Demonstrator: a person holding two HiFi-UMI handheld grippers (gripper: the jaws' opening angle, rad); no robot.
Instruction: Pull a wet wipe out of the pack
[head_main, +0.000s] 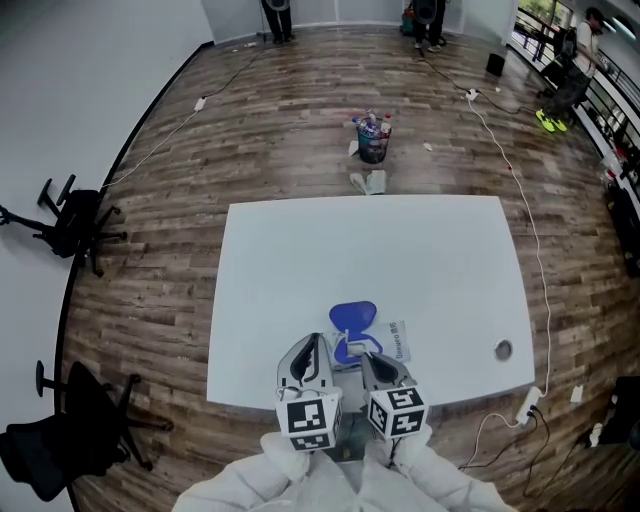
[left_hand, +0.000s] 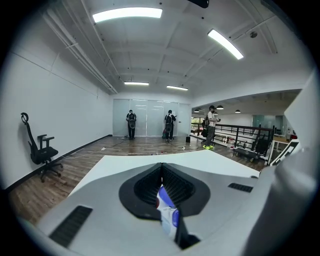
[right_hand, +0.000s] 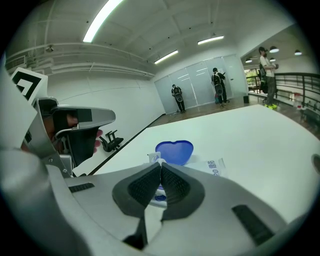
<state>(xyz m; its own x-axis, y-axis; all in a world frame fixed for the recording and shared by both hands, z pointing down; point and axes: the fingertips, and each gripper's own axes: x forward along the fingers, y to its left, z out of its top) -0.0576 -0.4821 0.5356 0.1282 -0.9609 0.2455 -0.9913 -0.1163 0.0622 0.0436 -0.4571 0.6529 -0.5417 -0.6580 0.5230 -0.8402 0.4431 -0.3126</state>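
Observation:
The wet wipe pack (head_main: 396, 340) lies near the front edge of the white table (head_main: 300, 260), its blue lid (head_main: 353, 317) flipped open. My left gripper (head_main: 318, 347) is shut on the pack's near left edge; in the left gripper view the white and blue pack (left_hand: 169, 217) shows between the closed pads. My right gripper (head_main: 366, 358) is shut just behind the lid opening. In the right gripper view a small white tip of wipe (right_hand: 156, 160) shows at the closed jaws (right_hand: 160, 167), in front of the blue lid (right_hand: 174, 151).
A round grommet (head_main: 503, 349) sits in the table's right front corner. On the floor beyond the table stands a bin (head_main: 372, 140). Office chairs (head_main: 70, 225) stand at the left, and a cable with a power strip (head_main: 528, 405) runs along the right. People stand far off.

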